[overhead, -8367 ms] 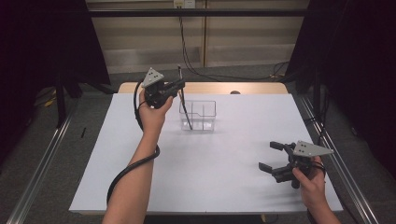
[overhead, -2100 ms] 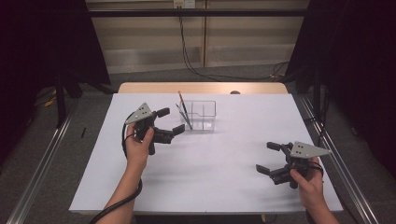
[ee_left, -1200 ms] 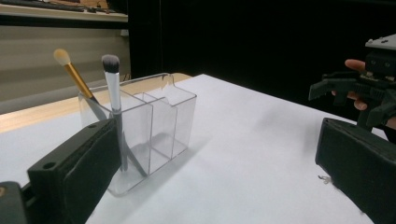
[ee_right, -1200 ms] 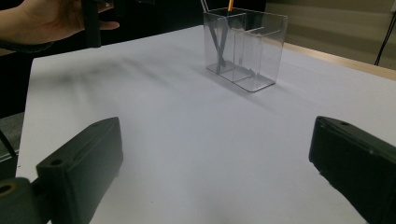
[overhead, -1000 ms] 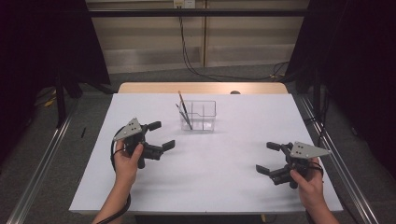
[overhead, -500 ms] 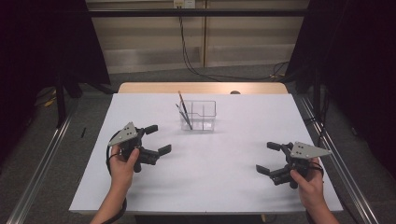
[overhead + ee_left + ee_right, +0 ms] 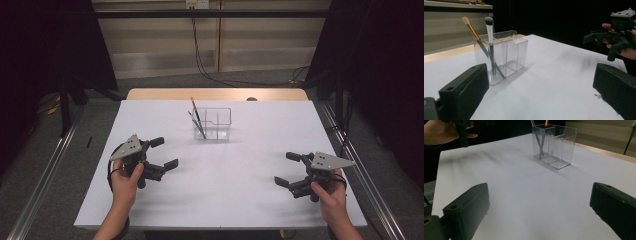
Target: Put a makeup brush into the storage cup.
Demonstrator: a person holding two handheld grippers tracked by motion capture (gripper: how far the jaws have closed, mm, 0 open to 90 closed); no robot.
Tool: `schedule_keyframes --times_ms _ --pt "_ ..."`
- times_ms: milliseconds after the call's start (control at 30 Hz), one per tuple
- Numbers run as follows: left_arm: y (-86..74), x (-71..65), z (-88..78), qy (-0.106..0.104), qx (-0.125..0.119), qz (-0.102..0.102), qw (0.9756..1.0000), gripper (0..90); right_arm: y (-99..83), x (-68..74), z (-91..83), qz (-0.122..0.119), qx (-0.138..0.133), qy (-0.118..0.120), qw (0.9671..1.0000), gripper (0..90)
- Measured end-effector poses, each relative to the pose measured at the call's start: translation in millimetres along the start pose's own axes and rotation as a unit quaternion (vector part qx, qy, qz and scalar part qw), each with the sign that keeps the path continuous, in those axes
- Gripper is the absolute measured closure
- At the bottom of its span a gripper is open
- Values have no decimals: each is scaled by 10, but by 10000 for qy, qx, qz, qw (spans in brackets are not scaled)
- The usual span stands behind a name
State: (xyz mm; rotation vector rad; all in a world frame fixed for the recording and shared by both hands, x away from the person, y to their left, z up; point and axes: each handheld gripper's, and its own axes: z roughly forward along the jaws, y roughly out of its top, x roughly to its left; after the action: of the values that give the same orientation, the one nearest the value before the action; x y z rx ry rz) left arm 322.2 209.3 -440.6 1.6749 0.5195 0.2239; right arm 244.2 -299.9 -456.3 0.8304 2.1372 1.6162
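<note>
1. Clearly, our two brushes stand in the left compartment of the clear organizer (image 7: 212, 123), near the far middle of the white tabletop (image 7: 235, 180): a gold-handled brush (image 7: 472, 28) leaning, and a white-handled brush (image 7: 490, 37) more upright.
2. We judge both light, stiff and thin, their soft bristle heads easily crushed, so we would pinch the handle just above the rim.
3. The organizer looks light, slick and likely to tip.
4. Our left hand-held gripper (image 7: 159, 152) and right hand-held gripper (image 7: 287, 168) hang empty, jaws wide apart, well away from it.
</note>
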Motion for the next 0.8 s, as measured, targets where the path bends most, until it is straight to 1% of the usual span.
schedule_keyframes --times_ms 400,533,600,700,800 --pt "-22 -14 -94 -9 38 66 10000 3 1 0 -6 -4 -9 0 10000 20" --pt "-39 -21 -115 27 62 87 9999 3 4 4 -5 -11 -10 -6 10000 20" --pt "-46 -18 -129 28 43 53 10000 3 3 2 -6 -1 -15 4 10000 20" --pt "-58 -12 -150 40 43 60 10000 3 0 -1 -7 -9 -7 1 10000 20" --pt "-62 -14 -174 57 62 98 9999 3 -4 -5 -7 -5 3 -7 10000 20"
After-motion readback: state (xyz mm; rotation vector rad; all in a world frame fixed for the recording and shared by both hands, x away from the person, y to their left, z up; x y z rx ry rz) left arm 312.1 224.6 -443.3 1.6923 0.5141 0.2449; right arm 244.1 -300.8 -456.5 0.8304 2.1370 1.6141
